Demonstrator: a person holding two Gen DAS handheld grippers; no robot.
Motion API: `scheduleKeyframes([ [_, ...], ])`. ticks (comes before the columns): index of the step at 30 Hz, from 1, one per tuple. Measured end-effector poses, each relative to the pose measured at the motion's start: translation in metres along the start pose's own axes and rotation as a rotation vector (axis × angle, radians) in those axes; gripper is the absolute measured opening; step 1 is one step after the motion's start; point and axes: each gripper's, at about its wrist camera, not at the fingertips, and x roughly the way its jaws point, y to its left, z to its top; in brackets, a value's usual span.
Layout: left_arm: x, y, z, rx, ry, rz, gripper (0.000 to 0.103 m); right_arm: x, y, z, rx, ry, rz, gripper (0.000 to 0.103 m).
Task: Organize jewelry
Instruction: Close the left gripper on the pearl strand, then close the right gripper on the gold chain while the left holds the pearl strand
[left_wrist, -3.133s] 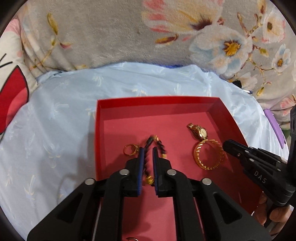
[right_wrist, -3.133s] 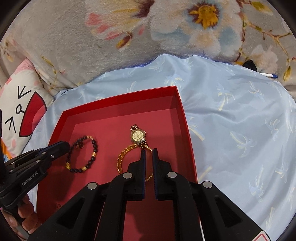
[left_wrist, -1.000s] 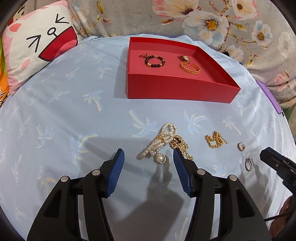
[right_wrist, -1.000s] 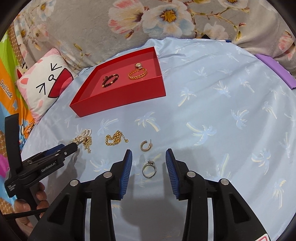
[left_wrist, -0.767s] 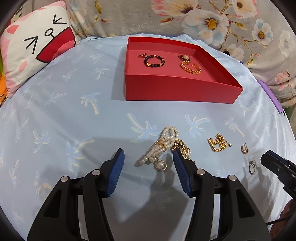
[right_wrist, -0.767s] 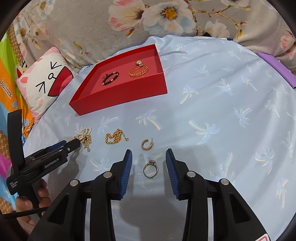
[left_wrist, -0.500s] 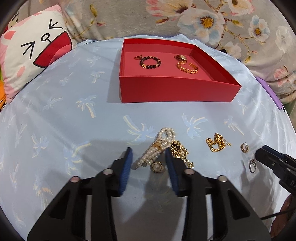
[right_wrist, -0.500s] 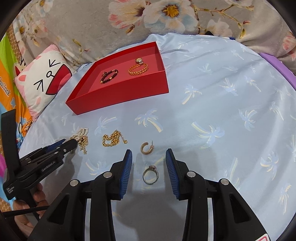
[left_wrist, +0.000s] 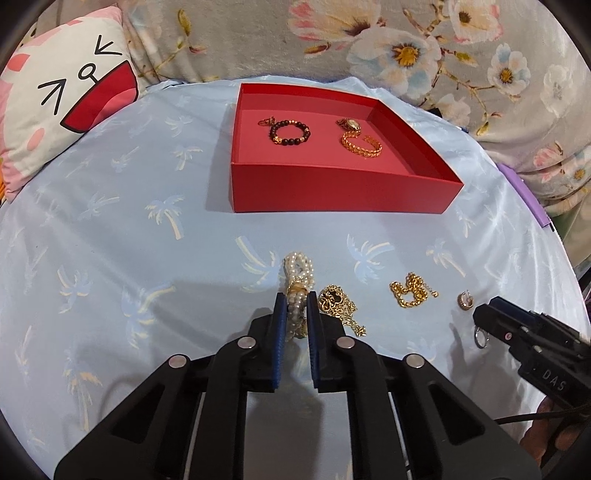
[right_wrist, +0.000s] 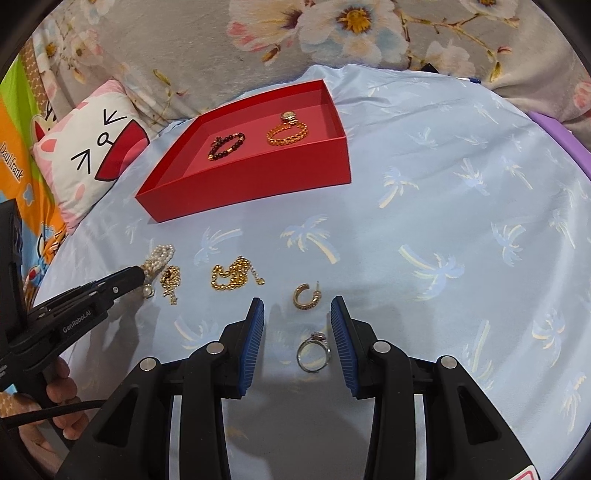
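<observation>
The bunched white pearl necklace (left_wrist: 298, 275) lies on the light blue palm-print cloth (left_wrist: 147, 236), in front of the red cardboard box (left_wrist: 332, 192). The left tongs (left_wrist: 294, 314) are closing on its smooth round beads, likely to lift it into the box. The right tongs (right_wrist: 297, 325) stand half open around a thin silver ring (right_wrist: 313, 355), ready to pinch.

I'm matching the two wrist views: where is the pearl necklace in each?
Left wrist view: the pearl necklace lies bottom centre, between the closing jaws of the left gripper.
Right wrist view: pearl necklace at left, at the left gripper's tip.
Shared landmark: the red box, beyond the necklace in both.
</observation>
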Motion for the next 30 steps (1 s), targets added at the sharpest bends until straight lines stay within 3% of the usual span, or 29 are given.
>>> scheduleKeyframes([
  [13, -0.012, 0.01, 0.004, -0.034, -0.026, -0.025, 0.008, 0.013, 0.025, 0.006, -0.053, 0.019, 0.045, 0.038],
  [26, 0.001, 0.023, -0.001, -0.075, 0.012, -0.032, 0.008, 0.041, 0.047, 0.017, -0.102, 0.037, 0.046, 0.038],
  [30, 0.003, 0.024, 0.0, -0.08, 0.012, -0.04, 0.008, 0.046, 0.052, 0.02, -0.134, 0.026, 0.014, 0.029],
])
